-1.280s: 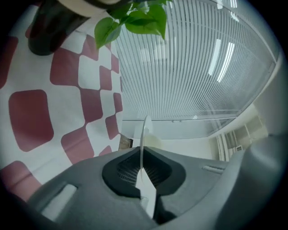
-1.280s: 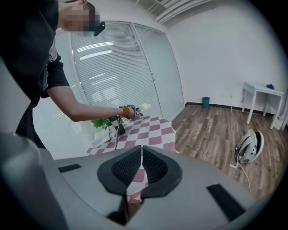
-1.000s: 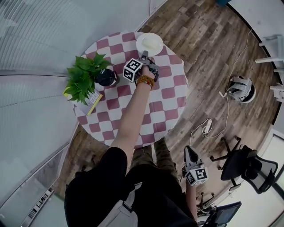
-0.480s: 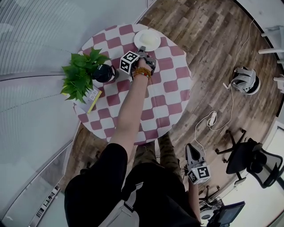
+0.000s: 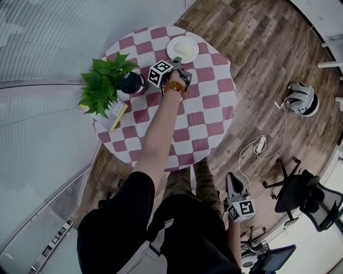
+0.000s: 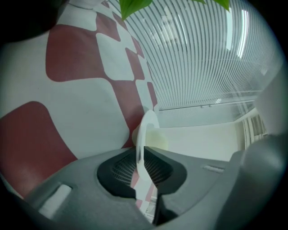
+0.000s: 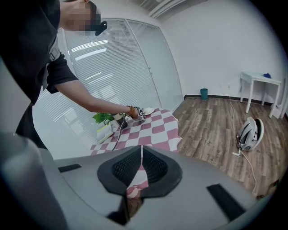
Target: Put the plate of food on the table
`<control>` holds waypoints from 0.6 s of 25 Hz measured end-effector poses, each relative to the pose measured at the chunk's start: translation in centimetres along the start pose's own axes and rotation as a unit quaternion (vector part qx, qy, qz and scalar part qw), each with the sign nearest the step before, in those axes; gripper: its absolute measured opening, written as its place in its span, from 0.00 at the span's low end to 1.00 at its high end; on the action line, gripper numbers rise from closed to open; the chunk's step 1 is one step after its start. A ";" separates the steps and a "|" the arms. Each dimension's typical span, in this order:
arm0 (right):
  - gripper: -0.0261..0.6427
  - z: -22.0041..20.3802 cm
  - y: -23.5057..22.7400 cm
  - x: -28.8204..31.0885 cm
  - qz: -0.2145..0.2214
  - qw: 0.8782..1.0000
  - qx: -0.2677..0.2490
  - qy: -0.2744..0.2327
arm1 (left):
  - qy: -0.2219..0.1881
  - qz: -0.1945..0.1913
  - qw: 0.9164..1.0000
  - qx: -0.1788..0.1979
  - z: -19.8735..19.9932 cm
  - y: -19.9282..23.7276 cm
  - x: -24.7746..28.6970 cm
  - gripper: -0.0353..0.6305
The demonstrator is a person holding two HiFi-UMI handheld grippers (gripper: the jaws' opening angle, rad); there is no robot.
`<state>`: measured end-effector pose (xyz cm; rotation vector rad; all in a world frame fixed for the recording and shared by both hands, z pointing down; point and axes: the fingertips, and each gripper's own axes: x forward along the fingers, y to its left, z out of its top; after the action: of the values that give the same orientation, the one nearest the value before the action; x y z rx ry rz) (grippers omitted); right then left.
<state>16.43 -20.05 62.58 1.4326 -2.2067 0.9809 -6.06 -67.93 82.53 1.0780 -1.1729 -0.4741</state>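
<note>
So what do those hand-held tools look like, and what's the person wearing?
The left tool and right tool are grey plastic, with black ribbed pads and a white cube of black square markers each. The left tool's jaws are opening, the white plate's rim between them. Worn: a black short-sleeved top, an orange-brown bead bracelet.

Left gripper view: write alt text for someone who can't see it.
The left gripper, jaws just opening, has the rim of a white plate between them, seen edge-on, with pale food on it. A red-and-white checked tablecloth fills the left side; green leaves and slatted blinds show beyond.
</note>
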 end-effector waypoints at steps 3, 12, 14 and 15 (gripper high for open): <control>0.06 -0.3 -0.3 -0.1 0.000 1.000 -0.001 -0.004 | 0.006 0.003 1.000 0.005 -0.1 0.1 -0.4 0.16; 0.06 0.0 -0.4 -1.2 0.005 1.000 -0.009 -0.023 | 0.032 0.041 0.999 0.015 -1.7 0.5 -2.7 0.29; 0.06 0.3 -0.5 -1.3 0.008 0.999 -0.011 -0.029 | 0.033 0.038 0.999 0.012 -2.0 0.5 -3.5 0.29; 0.06 0.5 -0.5 -1.5 0.010 0.999 -0.011 -0.032 | 0.033 0.037 0.999 0.010 -2.3 0.6 -4.1 0.29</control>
<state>17.56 -19.54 61.50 1.4525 -2.2748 0.9260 -5.65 -63.49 81.01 1.0559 -1.1569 -0.3674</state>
